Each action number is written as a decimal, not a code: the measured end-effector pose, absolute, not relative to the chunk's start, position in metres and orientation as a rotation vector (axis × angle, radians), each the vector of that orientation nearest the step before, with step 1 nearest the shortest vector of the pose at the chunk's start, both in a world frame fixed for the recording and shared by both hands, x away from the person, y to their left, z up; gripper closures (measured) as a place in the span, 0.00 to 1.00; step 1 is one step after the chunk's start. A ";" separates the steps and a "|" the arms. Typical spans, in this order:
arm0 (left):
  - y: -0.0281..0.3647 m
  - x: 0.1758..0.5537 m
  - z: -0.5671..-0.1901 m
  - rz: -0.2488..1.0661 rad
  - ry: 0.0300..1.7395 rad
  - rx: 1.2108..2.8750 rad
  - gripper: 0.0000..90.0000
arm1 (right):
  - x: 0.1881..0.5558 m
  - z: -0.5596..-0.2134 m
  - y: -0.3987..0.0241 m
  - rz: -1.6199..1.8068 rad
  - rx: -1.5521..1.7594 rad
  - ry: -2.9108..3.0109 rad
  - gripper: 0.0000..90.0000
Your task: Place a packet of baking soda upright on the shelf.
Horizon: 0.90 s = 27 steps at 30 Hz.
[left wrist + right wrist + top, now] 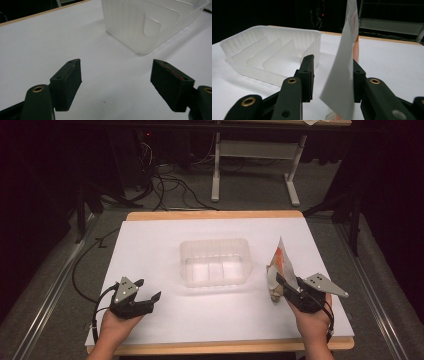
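Your right gripper (330,75) has a packet (342,75) standing between its jaws, long axis upright, near the table's right front. The jaws look parted: a gap shows at the left pad, but I cannot see if the right pad touches the packet. In the high view the packet (278,267) rises just in front of this gripper (285,287), so the right hand is the nearer one. Your left gripper (116,85) rests low near the front left with its jaws apart and nothing between them. Farther on, in the middle, sits the clear tray (187,251), to the left of the packet.
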<state>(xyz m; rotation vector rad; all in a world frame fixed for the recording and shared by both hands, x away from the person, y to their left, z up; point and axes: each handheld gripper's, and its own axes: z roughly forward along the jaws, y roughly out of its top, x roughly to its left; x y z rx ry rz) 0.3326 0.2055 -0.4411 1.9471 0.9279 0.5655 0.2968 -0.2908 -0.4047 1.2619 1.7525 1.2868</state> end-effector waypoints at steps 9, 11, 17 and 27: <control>0.204 0.333 -0.442 0.568 0.922 1.960 0.28 | 0.300 -0.411 -0.293 1.261 1.305 1.728 0.79; 0.204 0.333 -0.442 0.569 0.920 1.961 0.28 | 0.301 -0.411 -0.294 1.259 1.309 1.719 0.82; 0.203 0.333 -0.442 0.570 0.917 1.960 0.29 | 0.302 -0.411 -0.297 1.263 1.326 1.686 0.94; 0.204 0.332 -0.442 0.572 0.913 1.956 0.29 | 0.302 -0.406 -0.295 1.223 1.328 1.688 1.00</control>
